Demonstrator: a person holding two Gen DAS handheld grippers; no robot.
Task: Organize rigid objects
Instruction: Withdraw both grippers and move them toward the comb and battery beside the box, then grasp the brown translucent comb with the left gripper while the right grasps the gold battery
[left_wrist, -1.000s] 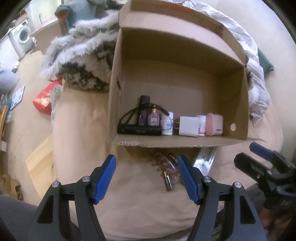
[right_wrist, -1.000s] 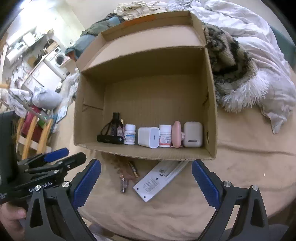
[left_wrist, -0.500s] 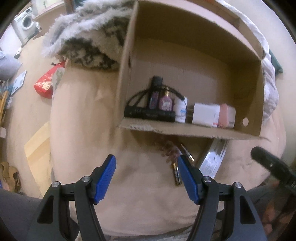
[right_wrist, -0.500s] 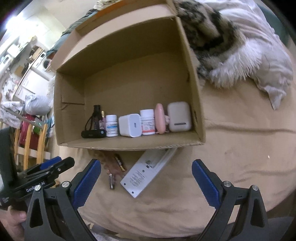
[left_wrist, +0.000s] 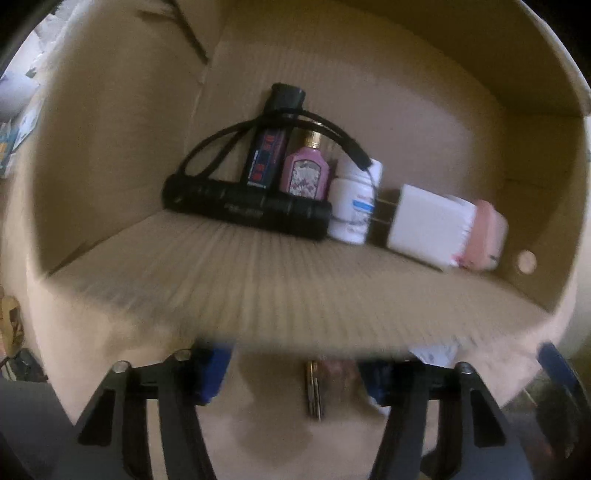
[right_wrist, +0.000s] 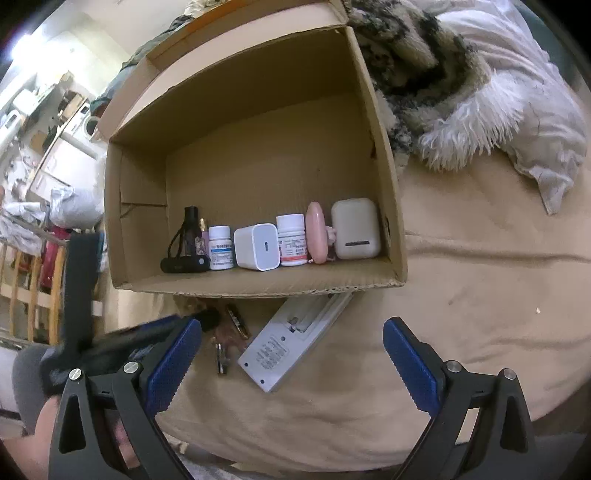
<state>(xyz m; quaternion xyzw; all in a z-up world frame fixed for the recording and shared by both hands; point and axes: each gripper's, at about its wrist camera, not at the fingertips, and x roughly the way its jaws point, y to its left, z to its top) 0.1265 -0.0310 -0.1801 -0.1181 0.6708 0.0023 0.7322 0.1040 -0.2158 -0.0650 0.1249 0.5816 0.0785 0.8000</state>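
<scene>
Left wrist view: the left claw (left_wrist: 295, 373) gapes empty around a small brass-and-dark battery (left_wrist: 314, 391) on the beige bedsheet (left_wrist: 258, 435), just near of the side-lying brown cardboard box (left_wrist: 295, 295)

Right wrist view: the right claw (right_wrist: 291, 354) is spread, empty, over a white rectangular remote control (right_wrist: 295, 339) lying face-down, right of the battery

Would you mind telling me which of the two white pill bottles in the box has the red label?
The right pill bottle, standing between the white charger and the pink case; the left pill bottle, beside the flashlight, carries a blue label.
</scene>
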